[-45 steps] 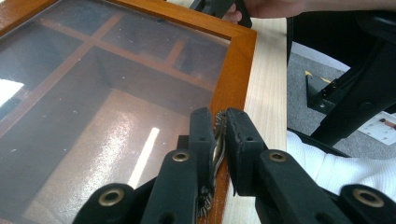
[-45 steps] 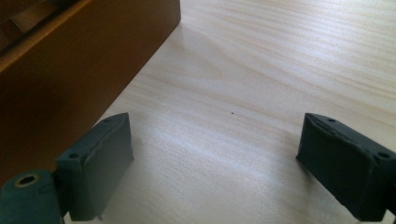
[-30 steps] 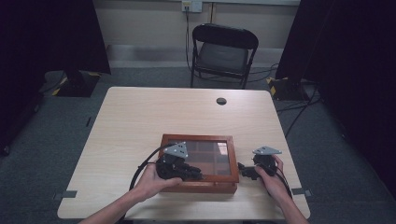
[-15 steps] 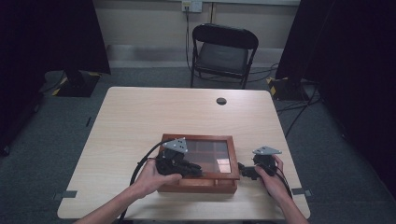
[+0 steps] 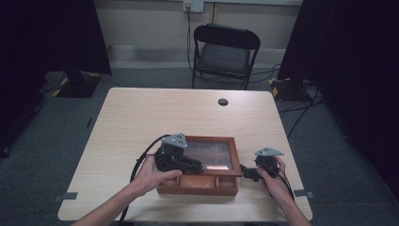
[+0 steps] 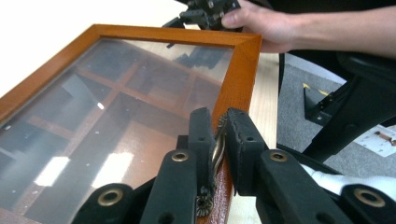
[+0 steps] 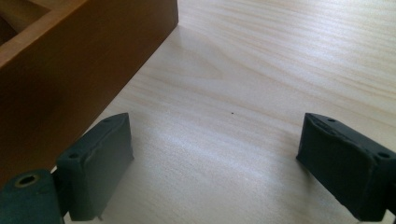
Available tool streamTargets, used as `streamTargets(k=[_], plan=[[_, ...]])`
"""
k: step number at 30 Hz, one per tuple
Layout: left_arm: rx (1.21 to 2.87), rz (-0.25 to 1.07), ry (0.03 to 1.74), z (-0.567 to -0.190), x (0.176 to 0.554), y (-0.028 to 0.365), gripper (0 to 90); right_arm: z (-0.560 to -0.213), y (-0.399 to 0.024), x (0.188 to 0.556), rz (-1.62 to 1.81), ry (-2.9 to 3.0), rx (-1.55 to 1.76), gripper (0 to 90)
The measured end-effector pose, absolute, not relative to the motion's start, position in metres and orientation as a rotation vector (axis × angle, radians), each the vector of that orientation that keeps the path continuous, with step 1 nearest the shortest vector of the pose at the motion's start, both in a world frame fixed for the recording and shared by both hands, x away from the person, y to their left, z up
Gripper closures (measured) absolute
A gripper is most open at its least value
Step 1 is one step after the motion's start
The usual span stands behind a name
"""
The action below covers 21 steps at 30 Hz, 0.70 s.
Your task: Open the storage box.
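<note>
High view: a wooden box (image 5: 202,181) with a glass lid (image 5: 207,153) stands on the light bench (image 5: 141,117), near the edge where the person sits. The lid is raised a little at its front edge, so the open compartments at the front of the box can be seen under it. The left tool (image 5: 195,165) lies over the front left part of the lid, held by the person's left hand (image 5: 153,175). The right tool (image 5: 245,172) is just beside the right wall of the box, low on the bench, held by the right hand (image 5: 273,176). A black chair (image 5: 225,52) stands behind the bench, and a small dark round hole (image 5: 223,101) is in the bench top near its far edge.

In the left gripper view, the left tool (image 6: 218,140) has its jaws almost closed, and between them is a small metal handle (image 6: 216,151) which sits on the wooden frame of the lid (image 6: 240,79). The pads press on this handle from both sides. Through the glass the wooden dividers of the box are visible.

In the right gripper view, the right tool (image 7: 215,163) has its jaws wide apart and nothing is between them, only the bare bench (image 7: 261,60). The side wall of the box (image 7: 70,70) is close to one jaw; whether they touch I cannot tell.
</note>
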<state>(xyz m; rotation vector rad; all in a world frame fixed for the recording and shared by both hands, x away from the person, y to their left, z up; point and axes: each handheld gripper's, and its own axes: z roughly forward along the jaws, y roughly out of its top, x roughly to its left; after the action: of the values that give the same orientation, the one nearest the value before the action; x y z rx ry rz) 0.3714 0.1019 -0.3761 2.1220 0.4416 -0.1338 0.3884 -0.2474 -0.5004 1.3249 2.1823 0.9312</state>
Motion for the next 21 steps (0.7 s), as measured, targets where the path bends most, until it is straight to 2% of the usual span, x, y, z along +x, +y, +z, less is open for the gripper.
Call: streamTargets(k=[21], plan=[[2.108, -0.1, 0.454, -0.35, 0.384, 0.102, 80.8, -0.5, -0.247, 0.389, 0.933, 2.183, 1.325, 9.4]])
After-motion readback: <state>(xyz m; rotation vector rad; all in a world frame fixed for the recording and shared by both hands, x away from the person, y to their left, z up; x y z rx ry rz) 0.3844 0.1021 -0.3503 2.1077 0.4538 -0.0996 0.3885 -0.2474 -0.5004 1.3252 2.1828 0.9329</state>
